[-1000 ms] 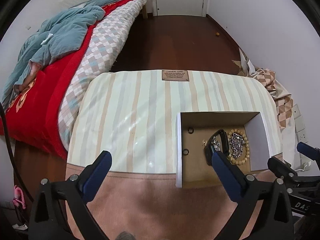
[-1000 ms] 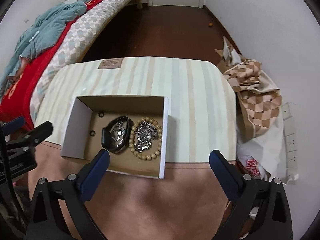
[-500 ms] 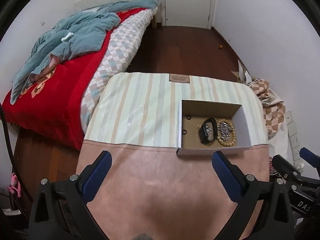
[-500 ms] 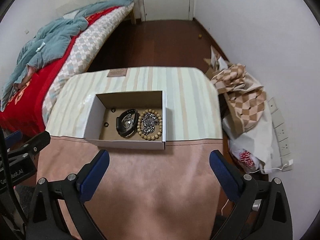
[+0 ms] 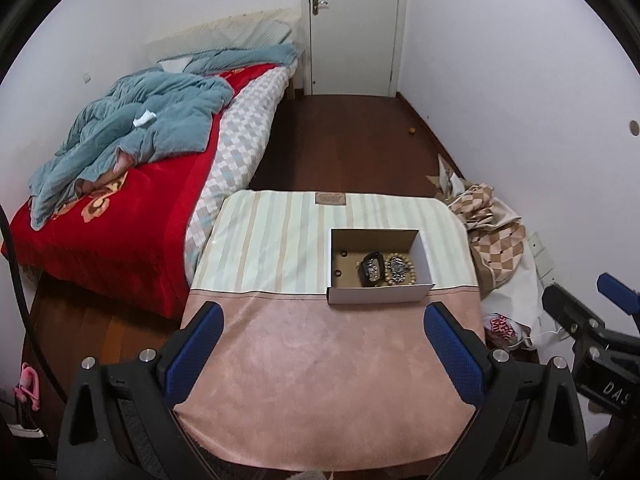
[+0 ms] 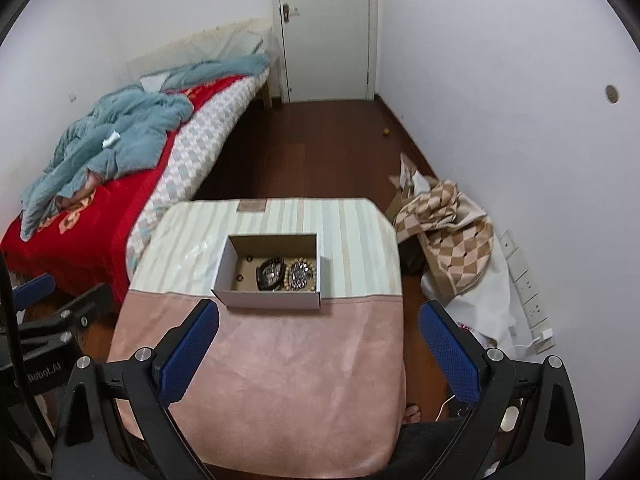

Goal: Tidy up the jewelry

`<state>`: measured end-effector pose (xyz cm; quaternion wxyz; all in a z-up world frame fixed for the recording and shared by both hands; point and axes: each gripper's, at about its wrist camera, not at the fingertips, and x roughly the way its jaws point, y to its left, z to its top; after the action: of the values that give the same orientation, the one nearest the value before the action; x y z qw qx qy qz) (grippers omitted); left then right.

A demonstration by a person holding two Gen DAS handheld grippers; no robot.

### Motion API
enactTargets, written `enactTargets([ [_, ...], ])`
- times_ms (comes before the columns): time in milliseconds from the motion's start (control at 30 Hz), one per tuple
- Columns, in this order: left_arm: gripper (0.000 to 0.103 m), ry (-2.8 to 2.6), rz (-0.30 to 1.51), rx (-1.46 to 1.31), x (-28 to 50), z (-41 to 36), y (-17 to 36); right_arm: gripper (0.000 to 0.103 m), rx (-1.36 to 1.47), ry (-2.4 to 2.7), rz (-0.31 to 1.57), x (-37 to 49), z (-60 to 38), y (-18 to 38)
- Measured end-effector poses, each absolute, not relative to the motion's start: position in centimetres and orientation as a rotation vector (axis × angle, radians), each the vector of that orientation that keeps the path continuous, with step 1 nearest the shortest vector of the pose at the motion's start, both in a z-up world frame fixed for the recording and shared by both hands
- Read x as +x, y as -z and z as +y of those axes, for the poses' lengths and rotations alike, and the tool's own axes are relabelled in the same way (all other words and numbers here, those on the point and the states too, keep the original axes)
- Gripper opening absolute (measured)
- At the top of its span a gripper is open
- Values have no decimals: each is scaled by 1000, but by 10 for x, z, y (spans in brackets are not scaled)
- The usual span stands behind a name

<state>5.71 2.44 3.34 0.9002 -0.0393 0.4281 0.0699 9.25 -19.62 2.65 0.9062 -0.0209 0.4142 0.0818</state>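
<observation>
Both grippers have pulled up and back from the box (image 5: 380,294) over the last second, so that it now looks much smaller in each wrist view and the whole counter (image 5: 328,380) fits in frame. Left gripper (image 5: 326,344) hangs above the pink near part of the counter, its blue-padded jaws spread wide with nothing between them. Right gripper (image 6: 318,342) hovers likewise on the near side of the box, jaws wide apart and holding nothing.

The box, an open white cardboard tray with a brown inside, sits on the counter where the striped cloth (image 5: 272,240) meets the pink cloth, its near wall along that seam. Inside the box, a beaded bracelet (image 5: 400,270) lies toward the right wall, ringed around a silvery chain heap. Just left of it and touching it lies a black watch (image 5: 370,270). Two small dark rings (image 5: 338,272) lie toward the left wall of the box, apart from the watch.

Left of the counter stands a bed (image 5: 120,208) with a red cover and a rumpled blue blanket (image 5: 132,132). Right of the counter, a checked cloth (image 6: 452,224) is heaped on the floor against the wall. Beyond the counter, a white door (image 6: 324,28) is closed.
</observation>
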Motion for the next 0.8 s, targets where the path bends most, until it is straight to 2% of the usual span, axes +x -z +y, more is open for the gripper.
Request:
enactTargets([
  [400, 102, -134, 835, -91, 28, 21, -70, 102, -50, -182, 791, 47, -205, -84],
  [800, 103, -152, 875, -86, 62, 27, -70, 102, -74, -160, 819, 92, -199, -90],
])
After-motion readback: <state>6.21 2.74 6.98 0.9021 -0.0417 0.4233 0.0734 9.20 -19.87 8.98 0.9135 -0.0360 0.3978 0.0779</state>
